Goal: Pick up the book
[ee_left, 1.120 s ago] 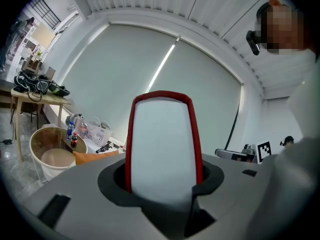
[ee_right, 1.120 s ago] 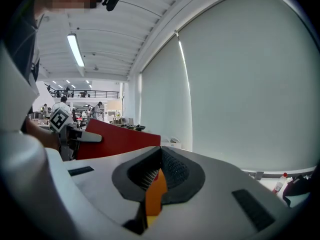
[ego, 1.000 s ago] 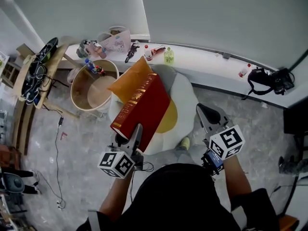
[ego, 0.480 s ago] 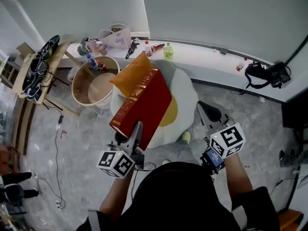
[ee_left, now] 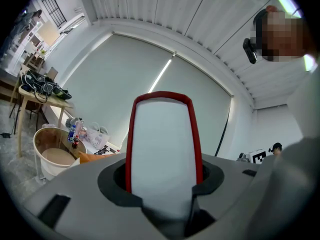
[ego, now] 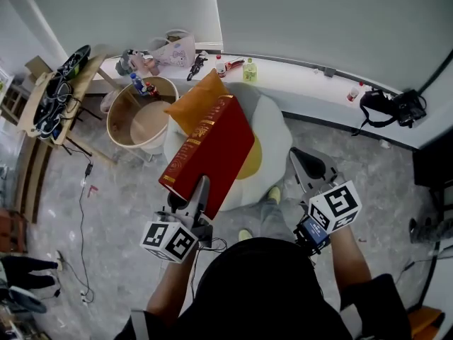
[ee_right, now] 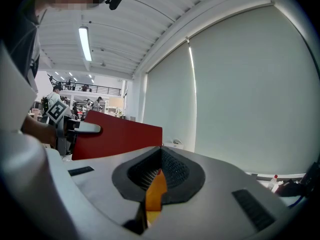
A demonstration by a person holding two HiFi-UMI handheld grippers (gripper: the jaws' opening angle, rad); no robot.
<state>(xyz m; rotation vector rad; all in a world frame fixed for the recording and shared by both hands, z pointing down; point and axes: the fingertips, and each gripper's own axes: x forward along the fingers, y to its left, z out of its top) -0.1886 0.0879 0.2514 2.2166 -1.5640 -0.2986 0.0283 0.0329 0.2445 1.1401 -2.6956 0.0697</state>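
The left gripper (ego: 190, 199) is clamped on the near corner of the large red hardcover book with gold print on its spine (ego: 212, 147). One jaw lies on the cover and the other sits under it. In the left gripper view the white page block edged in red fills the gap between the jaws, which stand about half apart. The book hangs tilted in the air over the white fried-egg-shaped cushion with a yellow centre (ego: 272, 137), its far end in front of the orange pillow (ego: 200, 103). The right gripper (ego: 301, 163) has its jaw tips together and holds nothing; it hovers well to the right of the book. A second ago the grip and the book's tilt looked the same, but the round beige tub (ego: 138, 122) and the white ledge along the wall (ego: 304, 80) now sit slightly higher in the head view. The left gripper's lower jaw is mostly hidden under the book in the head view. The spine's print is too small to read. An orange patch in the slit below the right jaws cannot be identified.
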